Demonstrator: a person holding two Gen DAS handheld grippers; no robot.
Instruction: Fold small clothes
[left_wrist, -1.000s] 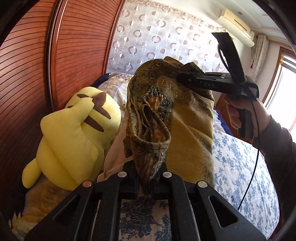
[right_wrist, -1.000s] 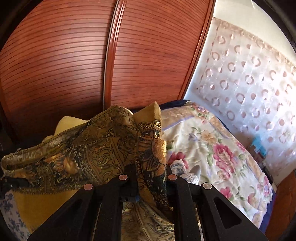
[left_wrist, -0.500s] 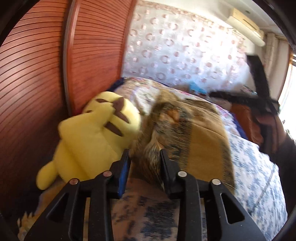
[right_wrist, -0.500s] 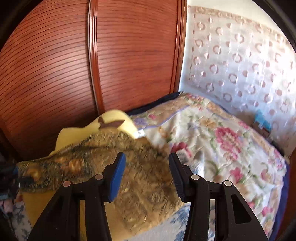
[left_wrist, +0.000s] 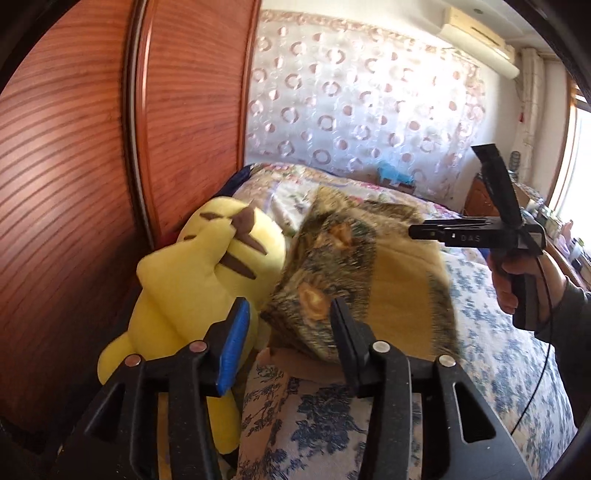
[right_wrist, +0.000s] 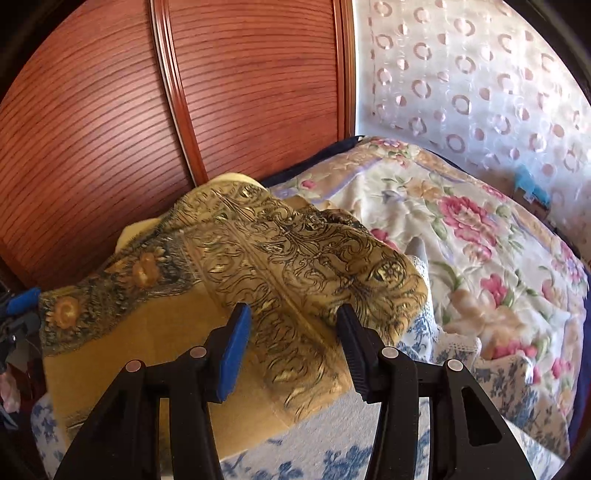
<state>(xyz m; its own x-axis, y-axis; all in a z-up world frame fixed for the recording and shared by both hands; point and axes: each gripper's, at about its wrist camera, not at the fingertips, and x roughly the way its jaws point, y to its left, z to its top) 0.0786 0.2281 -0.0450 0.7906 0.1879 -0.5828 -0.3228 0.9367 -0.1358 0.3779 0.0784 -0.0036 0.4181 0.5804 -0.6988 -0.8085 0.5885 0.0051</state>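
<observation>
The bed (right_wrist: 369, 435), spread with a blue-and-white floral sheet and a pink-flowered quilt (right_wrist: 480, 236) toward its far end, carries everything here. On it, near the edge that runs along the wooden wardrobe (left_wrist: 74, 184), lies the mustard paisley scarf (right_wrist: 280, 266), folded over once into a thick pad with its patterned border uppermost and one end lapping against the yellow plush toy (left_wrist: 207, 266). The left hand-held gripper (left_wrist: 288, 332) has just been opening; its jaws stand about half apart with the near corner of the scarf between them but not pinched, and the cloth there is blurred as if settling. The right hand-held gripper (right_wrist: 291, 332), seen too in the left view in the person's hand (left_wrist: 524, 280), is likewise parted to about half and grips nothing, the scarf's folded edge lying under and between its fingers. To do this release well, I judge both should lift straight clear so the pads do not drag the top layer askew, then check that the edges line up before taking the next fold. The end leaning on the toy looks likely to slump or unfold; nudging the bundle away from it onto flat sheet would give a cleaner crease.
</observation>
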